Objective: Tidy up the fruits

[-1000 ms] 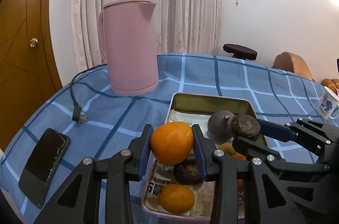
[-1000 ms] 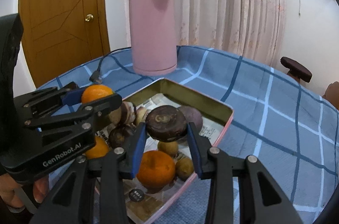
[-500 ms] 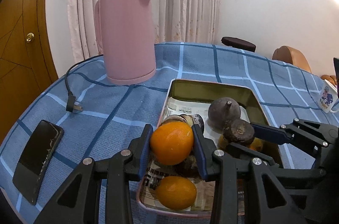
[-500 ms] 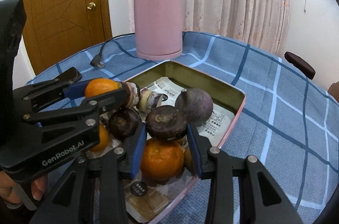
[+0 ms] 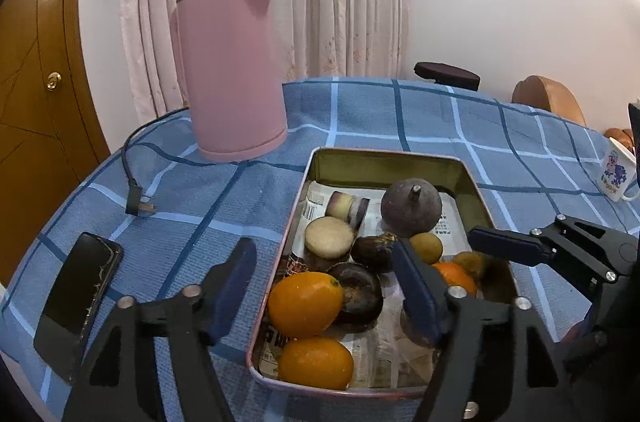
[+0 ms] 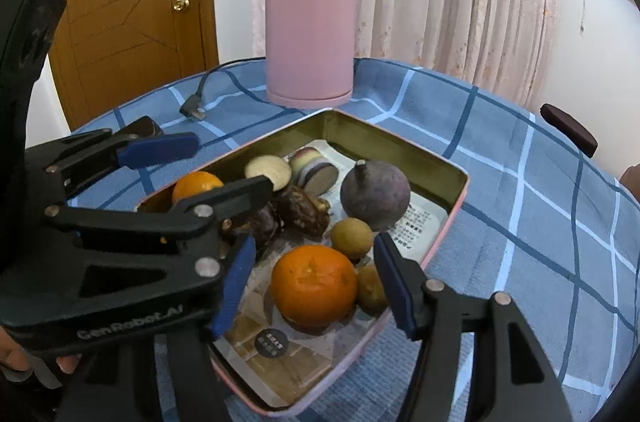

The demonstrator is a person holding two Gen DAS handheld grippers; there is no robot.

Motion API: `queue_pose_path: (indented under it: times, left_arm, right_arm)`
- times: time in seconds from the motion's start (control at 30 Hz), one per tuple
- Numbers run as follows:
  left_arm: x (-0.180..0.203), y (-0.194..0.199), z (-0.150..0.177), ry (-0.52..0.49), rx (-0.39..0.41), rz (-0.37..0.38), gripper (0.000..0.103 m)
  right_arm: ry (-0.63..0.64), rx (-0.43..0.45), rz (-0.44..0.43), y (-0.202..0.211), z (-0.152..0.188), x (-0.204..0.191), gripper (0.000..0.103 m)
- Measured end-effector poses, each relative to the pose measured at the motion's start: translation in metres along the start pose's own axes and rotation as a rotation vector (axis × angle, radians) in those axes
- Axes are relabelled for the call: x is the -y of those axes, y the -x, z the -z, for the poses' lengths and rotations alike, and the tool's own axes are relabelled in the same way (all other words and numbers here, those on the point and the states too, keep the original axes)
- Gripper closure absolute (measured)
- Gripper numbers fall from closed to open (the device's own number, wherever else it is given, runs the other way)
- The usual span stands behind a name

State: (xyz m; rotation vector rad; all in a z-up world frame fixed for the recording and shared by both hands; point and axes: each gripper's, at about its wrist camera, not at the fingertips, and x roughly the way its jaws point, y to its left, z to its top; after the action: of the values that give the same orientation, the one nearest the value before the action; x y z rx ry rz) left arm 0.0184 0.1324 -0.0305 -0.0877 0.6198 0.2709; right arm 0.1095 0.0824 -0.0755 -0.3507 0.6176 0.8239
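A pink-rimmed metal tray [image 5: 384,158] [image 6: 448,222] lined with newspaper holds the fruit. In the left wrist view it holds two oranges [image 5: 306,304], a dark round fruit [image 5: 358,288], a big purple fruit with a stem [image 5: 411,208] and cut cane pieces [image 5: 330,238]. My left gripper [image 5: 324,286] is open and empty over the tray's near left part. My right gripper [image 6: 314,286] is open and empty around an orange [image 6: 314,284] that lies in the tray. The left gripper also shows in the right wrist view [image 6: 208,166].
A pink kettle [image 5: 232,70] stands behind the tray, its black cord and plug [image 5: 138,206] on the blue checked cloth. A black phone [image 5: 78,306] lies at the left edge. A white mug [image 5: 616,176] stands at the far right.
Both grippers have opened. The left one let go of its orange and the right one its dark brown fruit; both fruits now lie in the tray.
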Motion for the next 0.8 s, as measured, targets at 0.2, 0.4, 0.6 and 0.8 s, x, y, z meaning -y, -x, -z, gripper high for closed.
queue_pose_path:
  times: [0.2, 0.4, 0.6, 0.8]
  left_arm:
    - [0.001, 0.012, -0.003, -0.001, 0.023, 0.011, 0.030]
    - [0.003, 0.025, -0.004, 0.001, 0.045, 0.021, 0.030]
    - [0.009, 0.037, -0.005, -0.005, 0.065, 0.032, 0.030]
    - [0.020, 0.045, -0.004, -0.020, 0.078, 0.051, 0.030]
  right_arm:
    - [-0.016, 0.027, 0.019, 0.016, 0.001, 0.004, 0.029]
    - [-0.060, 0.051, 0.053, 0.037, 0.007, 0.019, 0.027]
    - [-0.121, 0.105, 0.106, 0.070, 0.016, 0.037, 0.016]
    - [-0.173, 0.149, 0.143, 0.097, 0.024, 0.049, 0.011]
